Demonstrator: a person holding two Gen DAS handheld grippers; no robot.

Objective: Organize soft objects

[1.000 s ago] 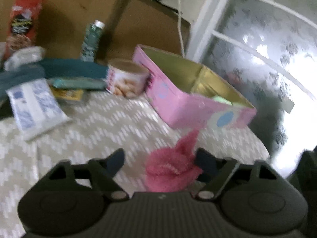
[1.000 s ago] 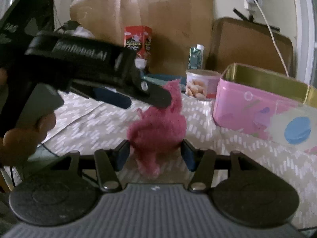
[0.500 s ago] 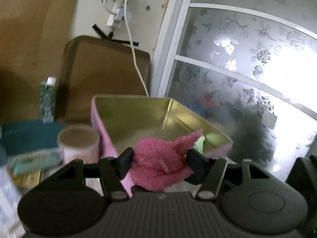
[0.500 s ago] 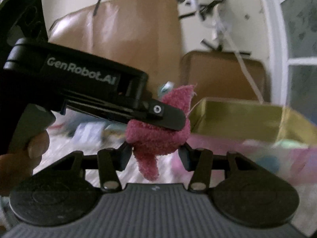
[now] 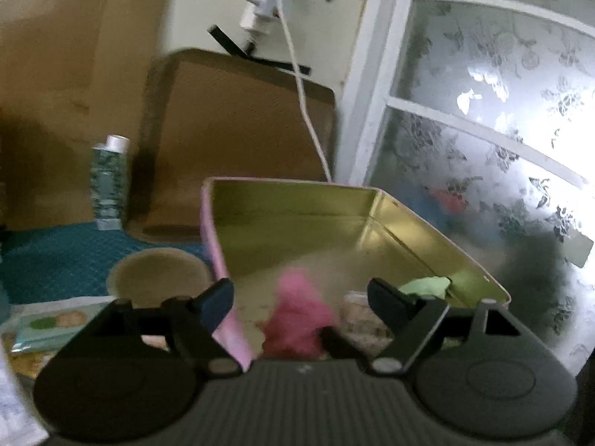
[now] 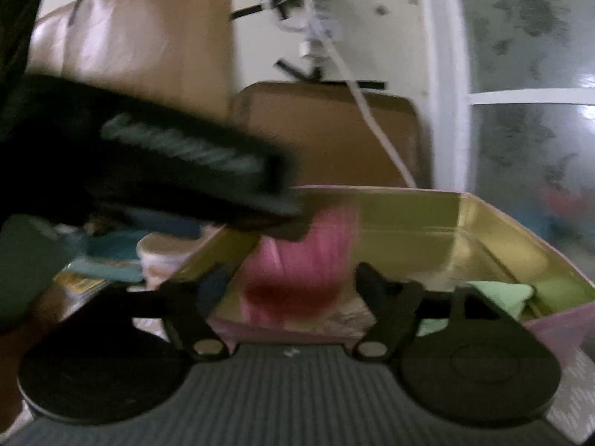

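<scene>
A pink fuzzy cloth (image 5: 297, 316) is blurred, between and below my left gripper's (image 5: 299, 297) open fingers, inside the pink tin box (image 5: 223, 260) with a gold interior. In the right wrist view the pink cloth (image 6: 297, 260) is blurred over the box (image 6: 427, 223), between my right gripper's (image 6: 290, 282) open fingers, touching neither. A green cloth (image 5: 427, 286) lies in the box's right corner and shows in the right wrist view (image 6: 498, 293). The left gripper's black body (image 6: 167, 171) crosses above the box.
A round snack tub (image 5: 160, 275) stands left of the box on a teal cloth (image 5: 55, 260). A green bottle (image 5: 108, 182) and a brown board (image 5: 241, 130) stand behind. A white cable (image 5: 305, 111) hangs over the box. A frosted window (image 5: 483, 130) is at right.
Both grippers carried the pink cloth up from the table over the box, then opened. The cloth has left both grips and is dropping into the box.
</scene>
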